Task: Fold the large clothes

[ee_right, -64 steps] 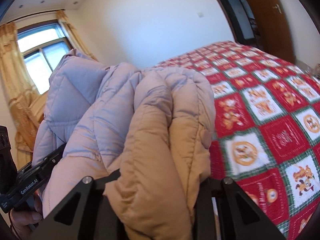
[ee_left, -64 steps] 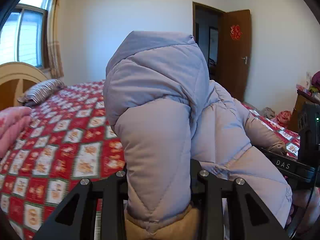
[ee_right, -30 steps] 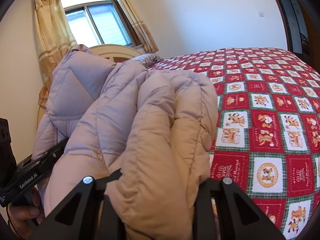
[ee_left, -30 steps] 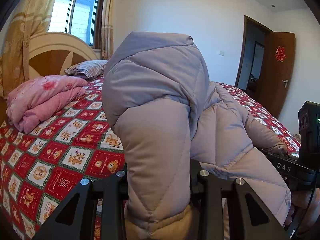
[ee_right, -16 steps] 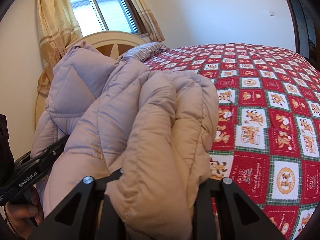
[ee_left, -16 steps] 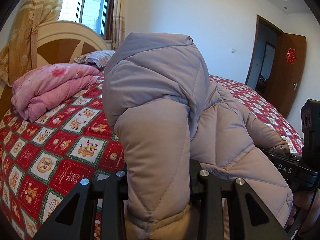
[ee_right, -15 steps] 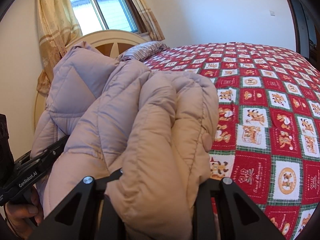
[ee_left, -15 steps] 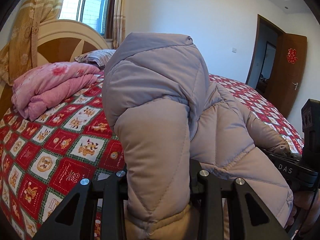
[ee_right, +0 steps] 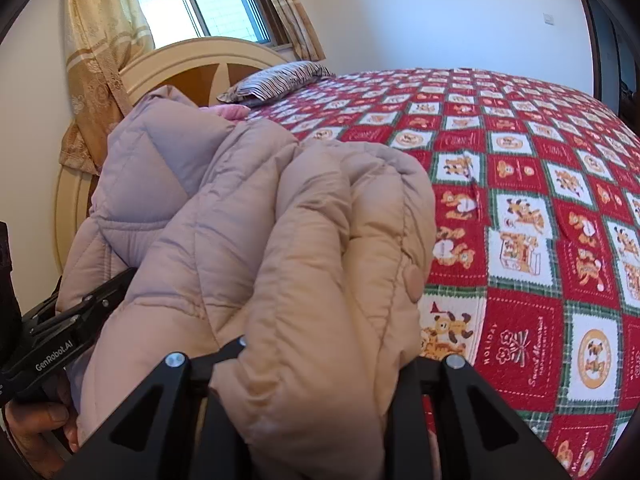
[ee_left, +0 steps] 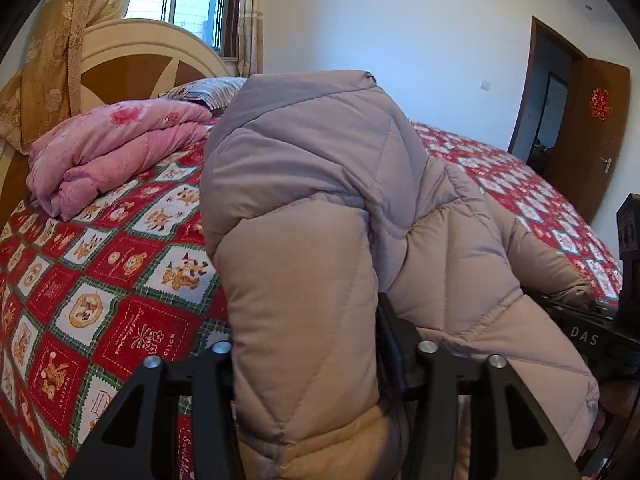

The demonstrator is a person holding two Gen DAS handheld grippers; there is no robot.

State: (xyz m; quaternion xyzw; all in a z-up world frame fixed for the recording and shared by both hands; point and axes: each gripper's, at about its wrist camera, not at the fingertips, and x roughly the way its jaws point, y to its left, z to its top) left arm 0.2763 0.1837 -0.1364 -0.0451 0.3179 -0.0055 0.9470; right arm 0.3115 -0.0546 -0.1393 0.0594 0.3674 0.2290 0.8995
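The bulky, soft, beige quilted puffer coat (ee_left: 312, 240), raised above the red patchwork bed cover (ee_left: 120, 280), is light yet slippery: the right hand-held gripper (ee_right: 312, 392) stays clamped on a thick fold, while the left hand-held gripper (ee_left: 316, 364) is opening around its bunched padding.

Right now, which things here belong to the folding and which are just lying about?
In the job:
puffy coat
left gripper, jaws opening around the coat
right gripper, clamped on the coat
bed cover, landing surface

Lying about:
pink quilt
striped pillow
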